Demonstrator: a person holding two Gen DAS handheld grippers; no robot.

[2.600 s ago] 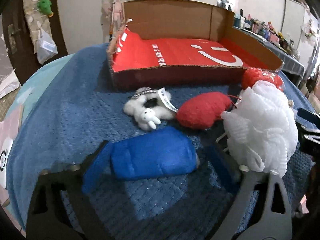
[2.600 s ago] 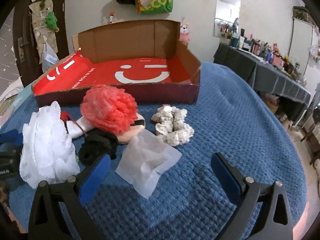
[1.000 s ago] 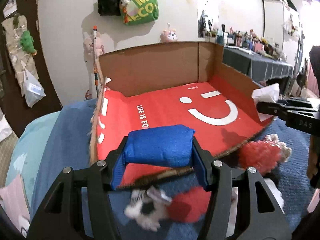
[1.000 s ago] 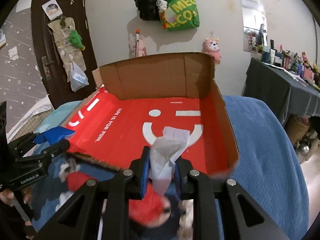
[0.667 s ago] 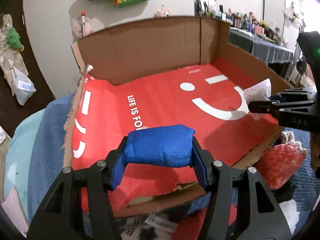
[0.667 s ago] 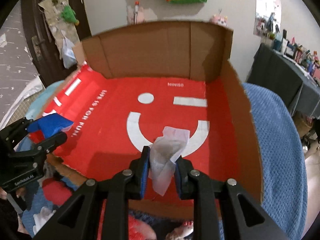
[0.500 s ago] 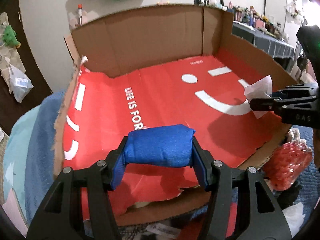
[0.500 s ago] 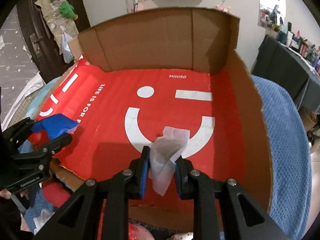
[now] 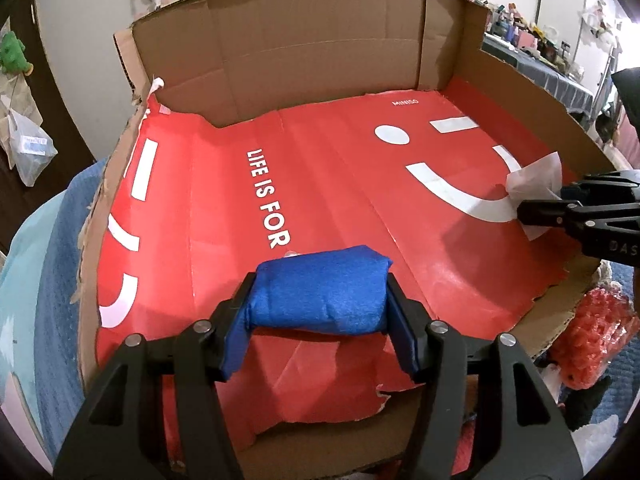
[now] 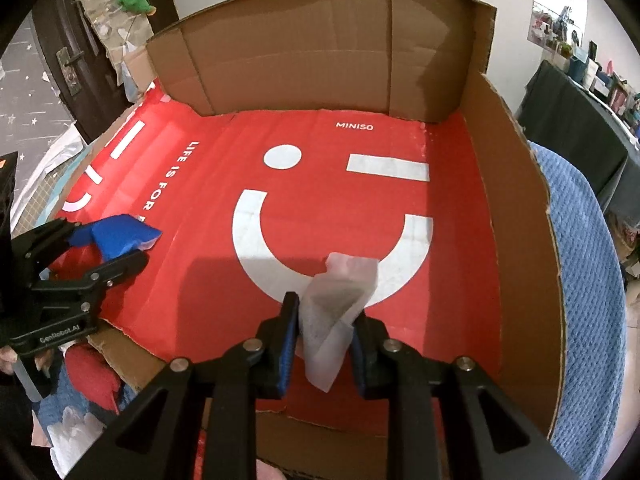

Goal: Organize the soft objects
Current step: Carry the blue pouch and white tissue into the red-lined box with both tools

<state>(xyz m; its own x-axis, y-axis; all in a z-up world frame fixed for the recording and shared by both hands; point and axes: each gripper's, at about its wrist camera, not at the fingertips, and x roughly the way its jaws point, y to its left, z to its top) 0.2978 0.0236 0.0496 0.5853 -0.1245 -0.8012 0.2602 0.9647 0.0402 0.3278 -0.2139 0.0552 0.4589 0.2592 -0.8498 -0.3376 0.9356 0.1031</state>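
Observation:
My left gripper (image 9: pixel 320 316) is shut on a blue soft pad (image 9: pixel 320 292) and holds it over the near left part of the open cardboard box (image 9: pixel 304 40), above its red floor. My right gripper (image 10: pixel 326 328) is shut on a white tissue sheet (image 10: pixel 336 300) and holds it over the near right part of the same box (image 10: pixel 320 60). Each gripper shows in the other's view: the right one (image 9: pixel 532 212) with the tissue at the right edge, the left one (image 10: pixel 120 248) with the blue pad at the left.
The box stands on a blue knitted blanket (image 10: pixel 588 280). In front of the box lie a red mesh pouf (image 9: pixel 592 344), a red plush (image 10: pixel 90 372) and white mesh (image 10: pixel 72 436). A dark table (image 10: pixel 576 120) is at the right, a door (image 10: pixel 72 40) at the left.
Both grippers picked up their items from the blanket, then moved up and forward over the box. In the last half second they moved slightly deeper over the red floor.

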